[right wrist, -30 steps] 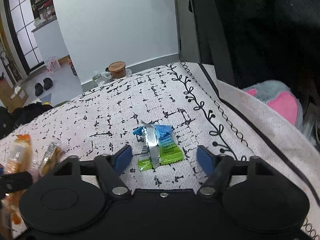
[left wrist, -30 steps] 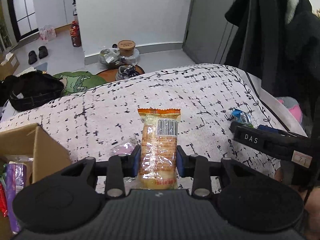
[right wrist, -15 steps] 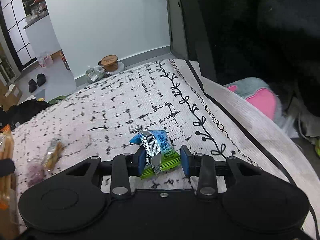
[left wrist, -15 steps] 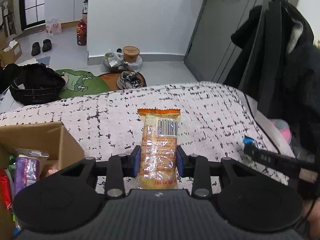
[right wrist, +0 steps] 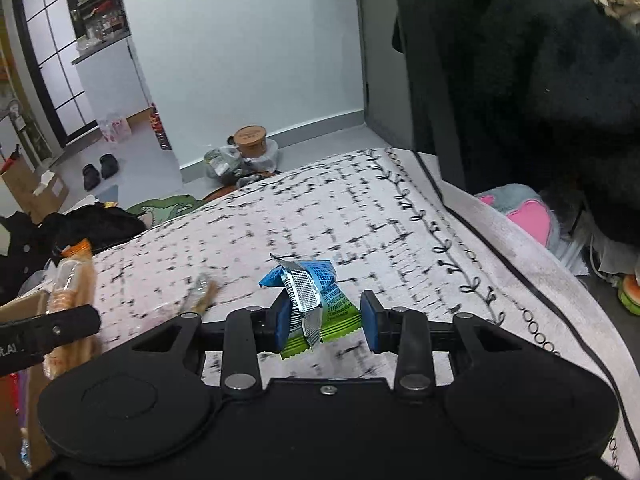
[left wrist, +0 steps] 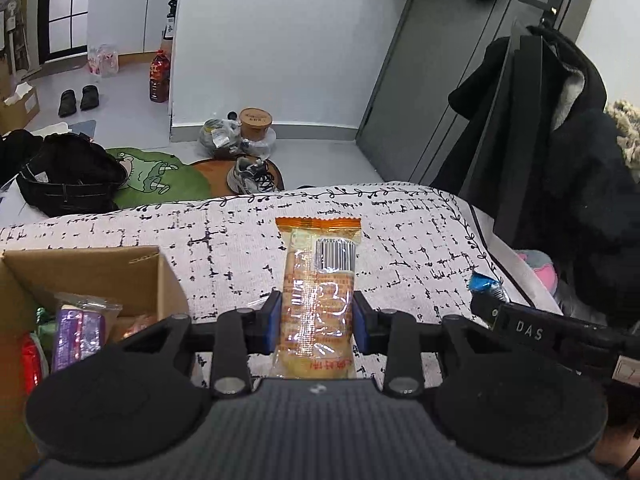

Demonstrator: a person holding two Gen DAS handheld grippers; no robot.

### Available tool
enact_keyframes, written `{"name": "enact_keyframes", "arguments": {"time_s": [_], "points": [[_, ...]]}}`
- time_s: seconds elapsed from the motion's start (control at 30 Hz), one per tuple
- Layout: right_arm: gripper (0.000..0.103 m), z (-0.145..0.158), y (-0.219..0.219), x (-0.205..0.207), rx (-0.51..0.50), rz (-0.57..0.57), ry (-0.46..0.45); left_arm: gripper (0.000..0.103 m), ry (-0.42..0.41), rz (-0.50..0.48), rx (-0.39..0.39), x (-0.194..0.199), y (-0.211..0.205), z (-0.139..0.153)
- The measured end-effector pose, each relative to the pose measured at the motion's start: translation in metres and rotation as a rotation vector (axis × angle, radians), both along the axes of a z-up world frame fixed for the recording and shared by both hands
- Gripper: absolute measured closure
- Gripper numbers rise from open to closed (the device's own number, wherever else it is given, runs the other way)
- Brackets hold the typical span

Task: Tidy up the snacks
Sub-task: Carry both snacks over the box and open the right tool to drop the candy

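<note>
Glossy plastic snack wrapper [left wrist: 318, 292], matt cardboard box [left wrist: 120, 276]

Snacks on a cloth-covered bed, with a box at its left edge.

The black-and-white patterned bedspread [left wrist: 400, 240] carries an open brown cardboard box [left wrist: 120, 272] at its left edge, with wrapped snacks inside. Right of the box, the left gripper [left wrist: 316, 320] holds an orange clear-wrapped cake [left wrist: 318, 292] above the cloth. Near the right edge, the right gripper [right wrist: 325, 320] holds a blue-and-green foil packet [right wrist: 316, 300]. A small wrapped snack bar [right wrist: 202, 296] lies on the cloth between them.
</note>
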State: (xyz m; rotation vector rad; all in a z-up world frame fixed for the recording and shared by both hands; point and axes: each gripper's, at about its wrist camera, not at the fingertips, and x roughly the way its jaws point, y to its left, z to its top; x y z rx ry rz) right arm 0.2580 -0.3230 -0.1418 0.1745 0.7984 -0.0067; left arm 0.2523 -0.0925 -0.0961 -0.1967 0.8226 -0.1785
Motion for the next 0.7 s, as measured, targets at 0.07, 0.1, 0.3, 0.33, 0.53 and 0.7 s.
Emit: {"name": "enact_keyframes", "arguments": {"time_s": [0.07, 0.1, 0.3, 0.33, 0.53, 0.7], "points": [[0.068, 0.004, 0.007, -0.003, 0.007, 0.004, -0.005, 0.069, -0.001, 0.007, -0.009, -0.003, 0.006, 0.002], [0.068, 0.006, 0.011, -0.005, 0.014, 0.007, -0.007, 0.069, -0.002, 0.010, -0.011, -0.006, 0.007, 0.003], [0.068, 0.021, 0.035, -0.020, 0.029, 0.046, -0.031, 0.069, 0.007, 0.022, -0.028, -0.022, 0.022, 0.005], [0.068, 0.022, 0.039, -0.022, 0.026, 0.053, -0.036, 0.069, 0.006, 0.024, -0.028, -0.025, 0.024, 0.006], [0.068, 0.027, 0.059, -0.033, 0.034, 0.079, -0.049, 0.069, -0.007, 0.058, -0.023, -0.043, 0.044, 0.011], [0.068, 0.034, 0.073, -0.042, 0.037, 0.105, -0.060, 0.069, -0.012, 0.102, -0.023, -0.052, 0.065, 0.016]]}}
